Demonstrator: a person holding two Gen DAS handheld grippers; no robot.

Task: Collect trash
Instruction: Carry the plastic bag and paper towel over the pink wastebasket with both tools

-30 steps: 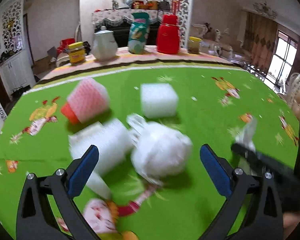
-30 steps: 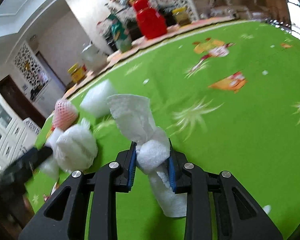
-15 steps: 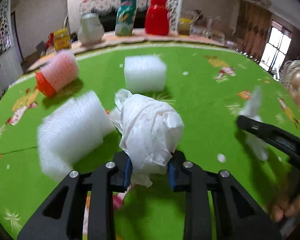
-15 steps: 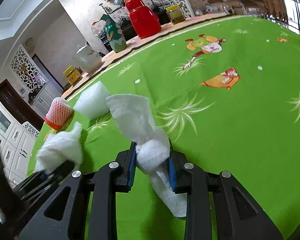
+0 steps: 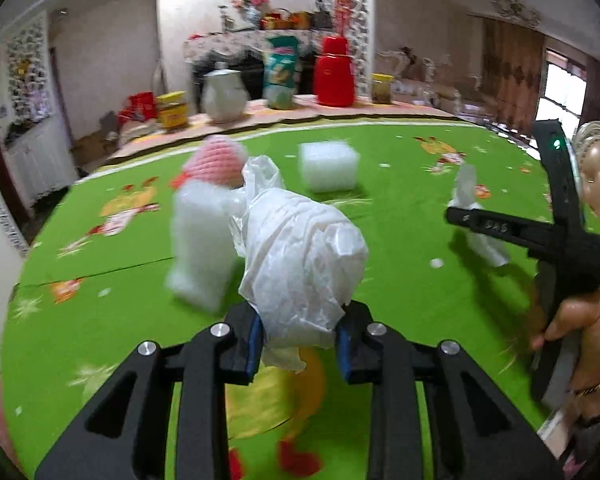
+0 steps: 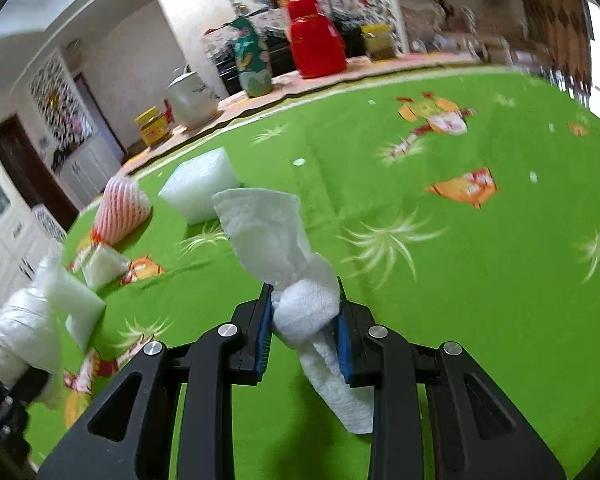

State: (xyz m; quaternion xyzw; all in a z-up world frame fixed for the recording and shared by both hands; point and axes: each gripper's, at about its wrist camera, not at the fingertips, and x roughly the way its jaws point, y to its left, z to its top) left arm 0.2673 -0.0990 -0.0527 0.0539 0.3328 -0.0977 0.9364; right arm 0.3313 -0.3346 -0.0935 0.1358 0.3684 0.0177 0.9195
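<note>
left wrist view: a crumpled white plastic bag [image 5: 300, 256] was clamped by the left gripper [image 5: 298, 344]; a twisted white paper towel [image 6: 296, 280] was pinched, raised over the green tablecloth [image 6: 480, 300], by the right gripper [image 6: 304, 336].

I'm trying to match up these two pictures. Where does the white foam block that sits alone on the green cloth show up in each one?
Left wrist view: the foam block lies upper centre, beyond the plastic bag in the left gripper.
Right wrist view: the foam block lies left of centre, beside the pink foam net.
Shared landmark: the red jug at the table's far edge.
</note>
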